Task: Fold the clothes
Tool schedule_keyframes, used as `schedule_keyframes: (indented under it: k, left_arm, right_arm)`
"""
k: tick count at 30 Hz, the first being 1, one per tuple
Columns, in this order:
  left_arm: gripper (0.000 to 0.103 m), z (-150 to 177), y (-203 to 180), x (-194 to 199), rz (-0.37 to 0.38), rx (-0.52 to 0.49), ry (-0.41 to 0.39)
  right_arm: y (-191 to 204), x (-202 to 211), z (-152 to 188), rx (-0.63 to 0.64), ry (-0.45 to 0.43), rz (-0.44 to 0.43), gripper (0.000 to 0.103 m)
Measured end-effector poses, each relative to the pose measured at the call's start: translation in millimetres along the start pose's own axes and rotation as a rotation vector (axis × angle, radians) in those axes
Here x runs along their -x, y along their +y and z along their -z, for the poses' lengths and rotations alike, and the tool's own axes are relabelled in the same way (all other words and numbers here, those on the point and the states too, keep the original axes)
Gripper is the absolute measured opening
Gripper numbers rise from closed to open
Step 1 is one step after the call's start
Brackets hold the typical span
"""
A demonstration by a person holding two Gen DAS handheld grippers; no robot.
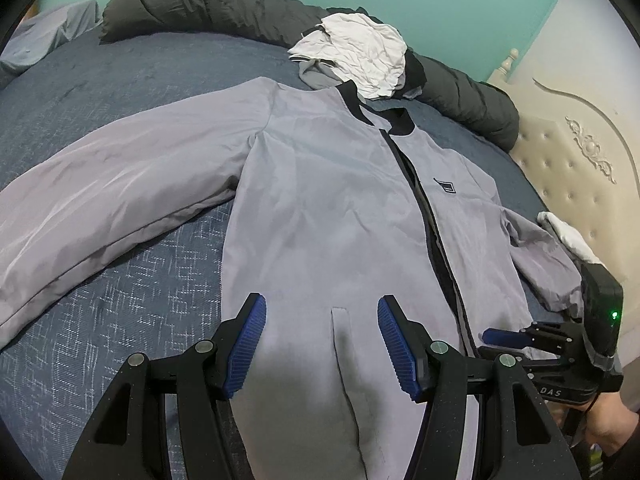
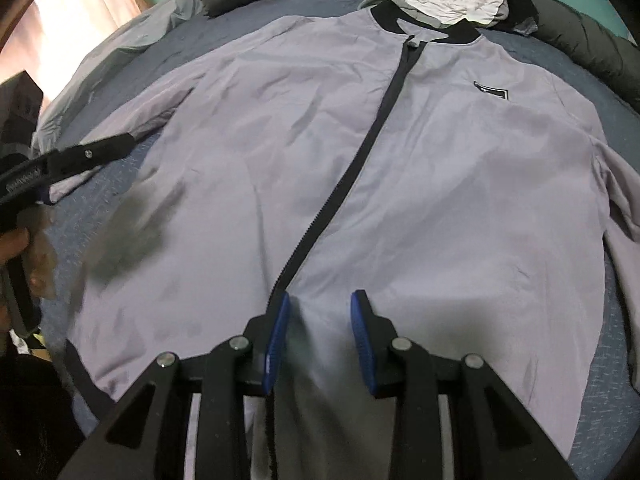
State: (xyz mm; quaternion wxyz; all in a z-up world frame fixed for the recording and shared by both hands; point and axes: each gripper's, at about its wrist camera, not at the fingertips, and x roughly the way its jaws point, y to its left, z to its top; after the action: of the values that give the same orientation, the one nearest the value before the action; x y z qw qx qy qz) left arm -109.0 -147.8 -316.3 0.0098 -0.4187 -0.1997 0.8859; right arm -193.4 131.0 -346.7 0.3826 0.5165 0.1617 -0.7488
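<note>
A light grey zip jacket [image 1: 328, 184] with a black collar and black zipper lies flat, front up, on the blue bed, sleeves spread to both sides. My left gripper [image 1: 322, 308] hovers open over the lower left front panel, above the slit pocket [image 1: 340, 344], with nothing between its blue pads. My right gripper [image 2: 320, 314] is over the lower front, just right of the zipper [image 2: 360, 152], its jaws partly apart and empty. The right gripper also shows in the left wrist view at the right [image 1: 492, 338], near the jacket's right sleeve [image 1: 540, 256].
A blue patterned bedspread [image 1: 132, 280] covers the bed. A dark rolled duvet [image 1: 208, 0] runs along the far edge, with crumpled white and grey clothes [image 1: 360, 52] by the collar. A cream tufted headboard [image 1: 568, 168] stands at the right. A hand [image 2: 16, 240] holds the left gripper.
</note>
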Motion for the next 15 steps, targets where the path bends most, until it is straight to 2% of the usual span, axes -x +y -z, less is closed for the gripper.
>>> schedule_keyframes:
  k: [4, 8, 15]
  left_arm:
    - [0.062, 1, 3, 5, -0.001, 0.004, -0.005]
    - [0.062, 3, 6, 13, -0.003, 0.010, -0.018]
    - [0.062, 11, 3, 27, -0.016, 0.002, -0.030]
  right_arm:
    - [-1, 13, 5, 0.007, -0.006, 0.032, 0.032]
    - [-20, 37, 24, -0.070, -0.026, 0.008, 0.032]
    - [-4, 42, 60, -0.047, 0.029, -0.019, 0.032]
